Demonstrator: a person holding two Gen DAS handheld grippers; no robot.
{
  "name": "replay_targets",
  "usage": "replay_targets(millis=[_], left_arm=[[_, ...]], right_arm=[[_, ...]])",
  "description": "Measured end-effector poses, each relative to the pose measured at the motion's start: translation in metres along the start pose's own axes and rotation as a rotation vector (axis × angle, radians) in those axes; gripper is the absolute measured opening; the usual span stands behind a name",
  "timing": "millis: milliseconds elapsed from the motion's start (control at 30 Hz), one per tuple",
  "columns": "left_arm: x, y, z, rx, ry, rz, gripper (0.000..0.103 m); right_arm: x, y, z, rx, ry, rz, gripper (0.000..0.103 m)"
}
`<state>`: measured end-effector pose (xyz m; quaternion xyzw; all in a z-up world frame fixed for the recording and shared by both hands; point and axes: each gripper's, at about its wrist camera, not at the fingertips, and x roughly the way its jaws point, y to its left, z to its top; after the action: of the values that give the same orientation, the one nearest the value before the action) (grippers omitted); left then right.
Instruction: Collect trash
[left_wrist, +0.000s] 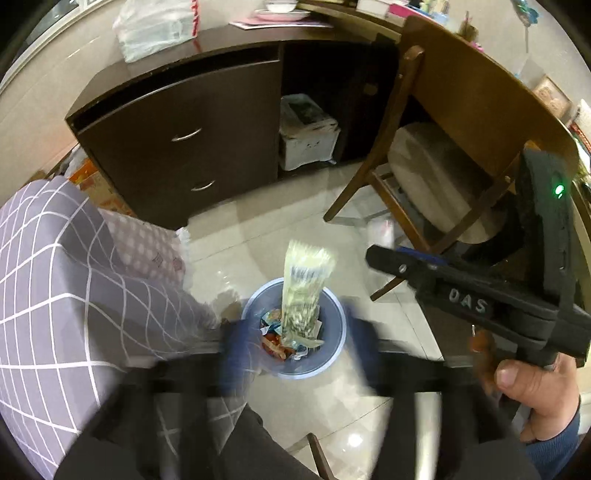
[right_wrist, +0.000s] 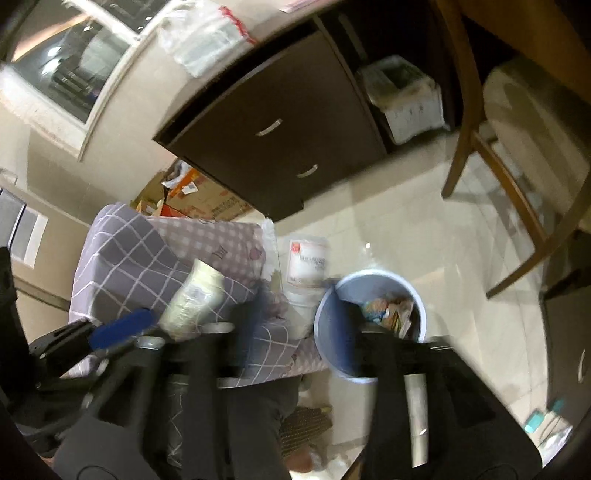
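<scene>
Showing: trash disposal at a floor bin.
Left tool (left_wrist: 295, 336): jaws wide, empty, above the blue wastebasket (left_wrist: 332, 354).
Right tool (right_wrist: 299, 332): jaws spread, nothing gripped.
Pale snack bag (left_wrist: 304, 288): free, blurred, lower end inside wastebasket among wrappers.

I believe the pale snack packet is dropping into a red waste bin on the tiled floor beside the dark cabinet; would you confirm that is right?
Not quite: the waste bin is blue, not red. The left wrist view shows the pale snack packet above its blue rim, on the tiled floor beside the dark cabinet.
</scene>
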<state>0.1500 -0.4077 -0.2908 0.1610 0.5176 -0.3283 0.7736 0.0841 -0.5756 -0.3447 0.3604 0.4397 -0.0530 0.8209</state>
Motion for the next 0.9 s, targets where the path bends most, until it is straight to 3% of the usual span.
replay_targets(millis=[33, 133, 233, 333, 600, 900], left_arm=[[-0.005, 0.002, 0.000, -0.011, -0.026, -0.002, 0.085], [-0.014, 0.004, 0.002, -0.003, -0.049, 0.027, 0.089], [-0.026, 0.008, 0.001, -0.013, -0.075, 0.036, 0.089], [-0.040, 0.011, -0.001, -0.028, -0.108, 0.045, 0.092], [-0.100, 0.021, -0.017, -0.041, -0.226, 0.090, 0.094], [-0.184, 0.044, -0.047, -0.081, -0.383, 0.152, 0.097]], right_arm=[[0.000, -0.003, -0.001, 0.017, -0.006, -0.005, 0.076], [-0.002, -0.011, -0.004, 0.047, -0.005, 0.009, 0.078], [-0.009, -0.013, -0.005, 0.053, -0.020, -0.010, 0.093], [-0.019, -0.011, -0.006, 0.055, -0.038, -0.028, 0.097], [-0.057, 0.024, -0.006, 0.001, -0.109, -0.050, 0.097], [-0.112, 0.106, -0.015, -0.127, -0.205, -0.038, 0.097]])
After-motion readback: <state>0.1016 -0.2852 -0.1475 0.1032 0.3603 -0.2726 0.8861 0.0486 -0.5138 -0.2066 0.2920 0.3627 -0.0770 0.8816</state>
